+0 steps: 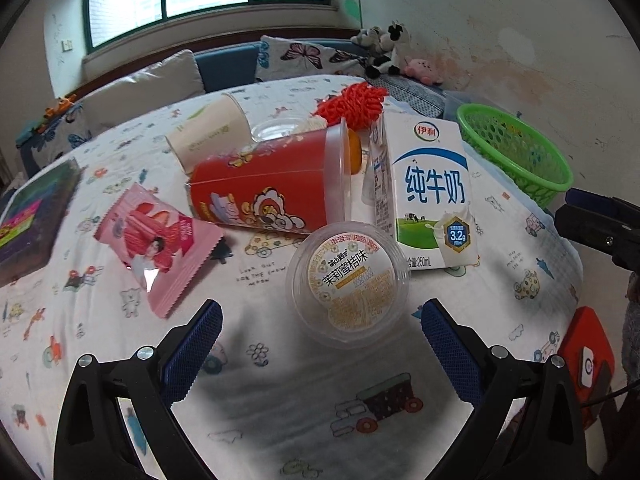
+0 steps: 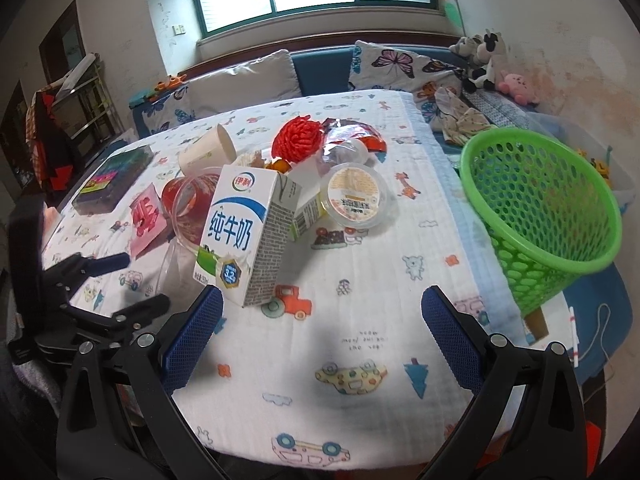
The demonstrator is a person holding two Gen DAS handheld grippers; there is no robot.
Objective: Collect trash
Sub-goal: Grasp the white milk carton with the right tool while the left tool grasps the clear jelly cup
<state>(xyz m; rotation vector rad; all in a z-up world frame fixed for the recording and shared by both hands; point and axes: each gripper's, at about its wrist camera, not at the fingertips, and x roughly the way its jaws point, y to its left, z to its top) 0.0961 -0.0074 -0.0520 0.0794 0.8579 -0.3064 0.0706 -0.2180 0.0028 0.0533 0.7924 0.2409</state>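
Trash lies on a table with a patterned white cloth (image 1: 280, 400). A clear jelly cup (image 1: 348, 284) sits just ahead of my open, empty left gripper (image 1: 320, 320). Behind it stand a white milk carton (image 1: 430, 192), a red cup on its side (image 1: 264, 192), a pink wrapper (image 1: 160, 244), a paper cup (image 1: 208, 136) and a red mesh ball (image 1: 352, 104). My right gripper (image 2: 322, 312) is open and empty, with the milk carton (image 2: 240, 236) just ahead on its left. The green basket (image 2: 540, 208) stands at the right table edge. The left gripper (image 2: 108, 280) shows at left.
A dark box (image 1: 36, 216) lies at the table's left. A second jelly cup (image 2: 356, 194) and a red foil wrapper (image 2: 352, 132) lie behind the carton. A sofa with cushions (image 2: 396, 64) and plush toys (image 2: 484, 60) runs behind the table.
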